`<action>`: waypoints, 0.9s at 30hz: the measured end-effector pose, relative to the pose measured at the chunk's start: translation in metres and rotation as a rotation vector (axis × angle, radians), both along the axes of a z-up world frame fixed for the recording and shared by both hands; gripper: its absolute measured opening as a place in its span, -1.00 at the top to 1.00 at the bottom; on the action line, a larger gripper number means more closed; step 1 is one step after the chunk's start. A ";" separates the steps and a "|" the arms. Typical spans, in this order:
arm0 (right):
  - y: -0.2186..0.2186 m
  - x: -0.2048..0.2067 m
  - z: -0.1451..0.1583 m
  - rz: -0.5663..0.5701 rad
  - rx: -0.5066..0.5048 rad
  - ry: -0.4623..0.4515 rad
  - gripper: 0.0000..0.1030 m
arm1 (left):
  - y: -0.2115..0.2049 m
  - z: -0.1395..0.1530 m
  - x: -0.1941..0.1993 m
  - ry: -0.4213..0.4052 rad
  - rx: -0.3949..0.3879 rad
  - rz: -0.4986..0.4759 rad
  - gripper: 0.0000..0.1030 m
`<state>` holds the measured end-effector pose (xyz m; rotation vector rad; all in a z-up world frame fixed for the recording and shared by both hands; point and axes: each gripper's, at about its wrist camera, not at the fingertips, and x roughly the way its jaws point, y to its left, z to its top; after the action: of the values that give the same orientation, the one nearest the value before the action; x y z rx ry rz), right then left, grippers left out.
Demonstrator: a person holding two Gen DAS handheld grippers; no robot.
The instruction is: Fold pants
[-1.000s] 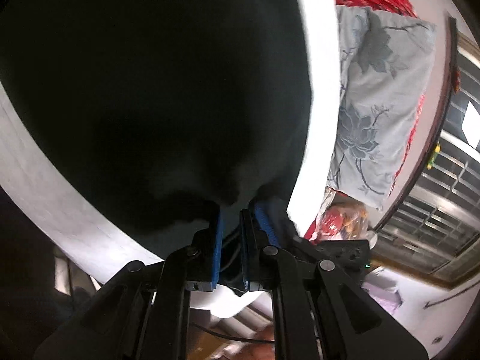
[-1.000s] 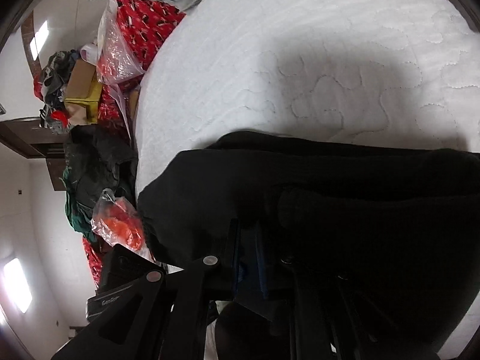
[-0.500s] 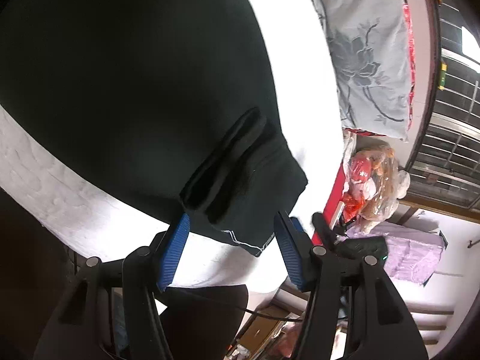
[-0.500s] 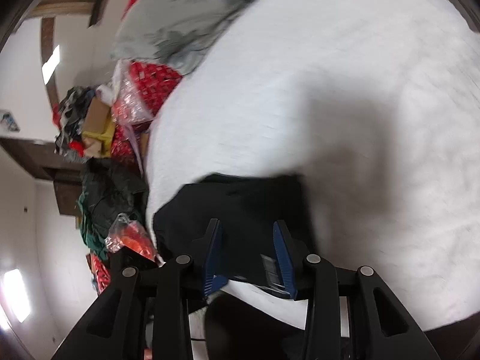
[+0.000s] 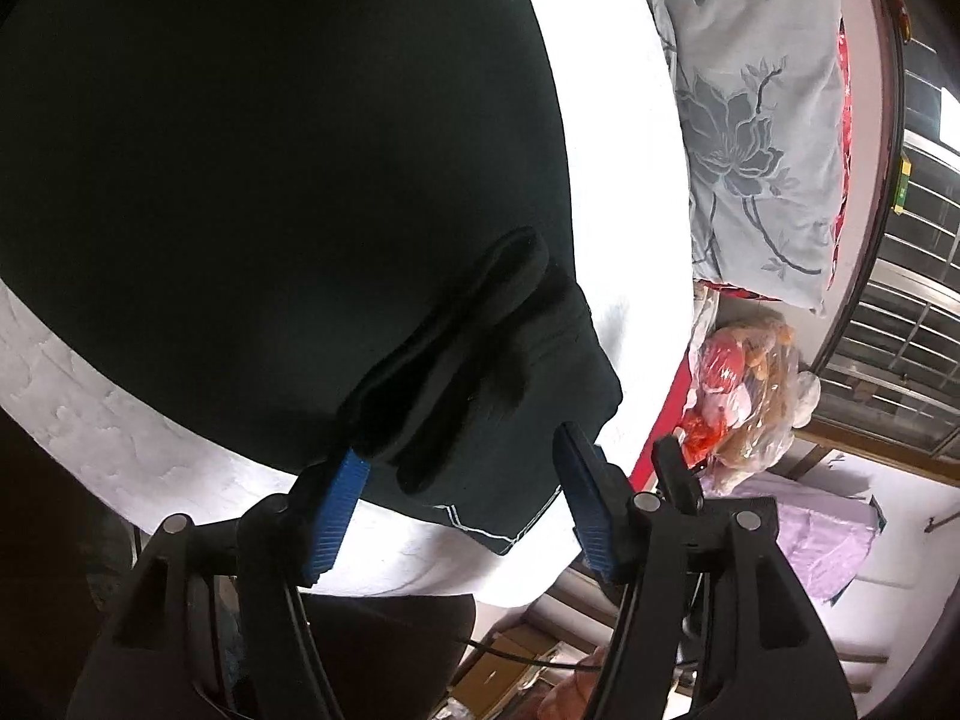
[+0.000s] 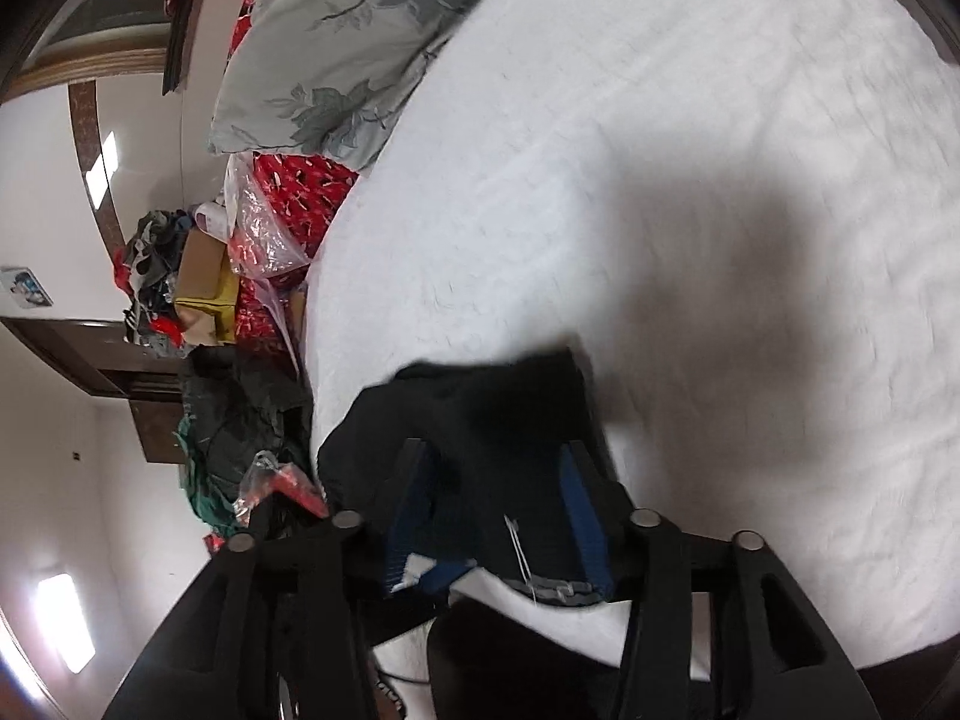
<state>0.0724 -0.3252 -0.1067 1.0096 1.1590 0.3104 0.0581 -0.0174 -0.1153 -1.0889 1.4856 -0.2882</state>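
Pants [image 5: 252, 192], one black pair, are lying on one white mattress [image 5: 612, 138], a folded corner reaching its near edge. Two grippers are hovering there: the left gripper [image 5: 459, 468] and the right gripper [image 6: 492, 480] are each holding two blue fingers spread, gripping nothing. One floral pillow [image 5: 756, 120] is resting beyond.

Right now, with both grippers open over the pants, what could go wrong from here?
1. The pants lie near the mattress edge, and one corner with the white seam already reaches it; a nudge could drag them off.
2. A thick bunched ridge sits just ahead of the left gripper. It may leave the fold lumpy if it isn't smoothed.
3. The right gripper straddles cloth, so its open fingers could catch an edge and undo the fold.
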 end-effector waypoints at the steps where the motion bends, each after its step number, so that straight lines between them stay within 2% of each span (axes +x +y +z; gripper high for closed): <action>1: 0.001 0.005 0.001 0.008 -0.022 0.002 0.00 | 0.000 0.000 0.000 0.001 -0.005 0.005 -0.19; 4: 0.009 0.016 -0.003 0.030 -0.087 0.036 0.00 | -0.002 0.001 0.001 -0.003 0.008 0.010 -0.19; 5: 0.013 0.019 -0.004 0.037 -0.123 0.043 0.00 | -0.002 0.002 0.001 -0.003 0.022 0.008 -0.08; 6: 0.015 0.019 -0.003 0.039 -0.153 0.041 0.00 | -0.003 0.004 0.002 -0.013 0.047 0.005 0.30; 8: 0.023 0.022 -0.002 0.059 -0.207 0.019 0.22 | -0.004 0.007 0.004 -0.034 0.077 -0.018 0.73; 9: 0.027 0.023 -0.001 0.068 -0.242 0.012 0.44 | -0.003 0.008 0.004 -0.037 0.076 -0.019 0.75; 10: 0.030 0.025 0.000 0.081 -0.250 0.008 0.53 | 0.000 0.010 0.004 -0.041 0.071 -0.010 0.77; 13: 0.037 0.026 0.010 0.096 -0.256 -0.013 0.57 | 0.013 0.025 0.003 -0.095 0.079 0.002 0.78; 17: 0.055 0.029 0.025 0.143 -0.236 -0.081 0.57 | 0.034 0.026 0.010 -0.131 0.169 0.020 0.78; 18: 0.060 0.031 0.023 0.156 -0.257 -0.077 0.51 | 0.035 0.019 0.012 -0.114 0.207 0.014 0.78; 19: 0.065 0.034 0.015 0.168 -0.283 -0.060 0.38 | 0.036 0.011 0.013 -0.096 0.222 0.002 0.78; 21: 0.071 0.038 0.002 0.189 -0.308 -0.022 0.38 | 0.041 0.000 0.012 -0.085 0.179 0.011 0.78; 24: 0.064 0.029 0.011 0.155 -0.281 -0.046 0.29 | 0.045 0.000 0.011 -0.090 0.163 0.001 0.77; 26: 0.051 0.019 0.019 0.115 -0.253 -0.067 0.13 | 0.046 -0.001 0.011 -0.087 0.159 0.001 0.77; 27: 0.044 0.015 0.019 0.092 -0.246 -0.066 -0.04 | 0.047 -0.002 0.010 -0.085 0.153 0.007 0.77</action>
<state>0.0870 -0.2809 -0.0873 0.7272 1.1542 0.2650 0.0682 0.0301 -0.1173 -0.9482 1.4043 -0.2092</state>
